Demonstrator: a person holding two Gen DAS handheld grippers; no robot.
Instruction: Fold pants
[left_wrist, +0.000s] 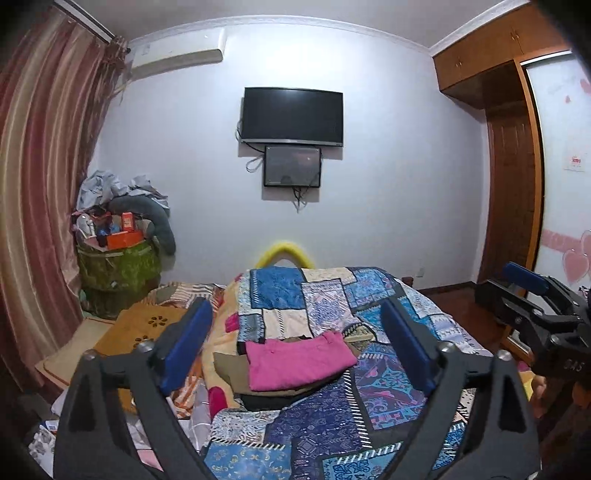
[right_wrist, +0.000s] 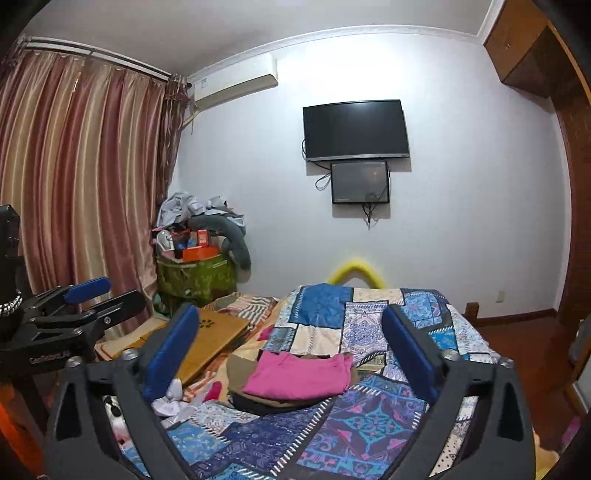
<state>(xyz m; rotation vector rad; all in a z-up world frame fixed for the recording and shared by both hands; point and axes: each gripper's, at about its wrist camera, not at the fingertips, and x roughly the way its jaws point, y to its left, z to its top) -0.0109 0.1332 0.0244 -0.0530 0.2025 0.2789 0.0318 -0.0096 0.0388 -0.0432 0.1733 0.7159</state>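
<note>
Lying folded on the blue patchwork quilt (left_wrist: 332, 424) of the bed, one pair of pink pants (left_wrist: 297, 363) tops a small stack of darker garments. Two grippers, left (left_wrist: 297, 349) and right (right_wrist: 295, 350), hover level, jaws spread wide, empty.

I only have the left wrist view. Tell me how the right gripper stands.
Observer: The right gripper is open. Both fingers stand wide apart with nothing between them. The folded pink pants lie further ahead on the bed.
Operator: Report what lies by its left finger.
Observer: A crumpled white cloth lies on the bed just below that finger.
Operator: Give me my own gripper from that side.
Observer: The left gripper shows at the left edge, beside the right one and clear of it.
</note>
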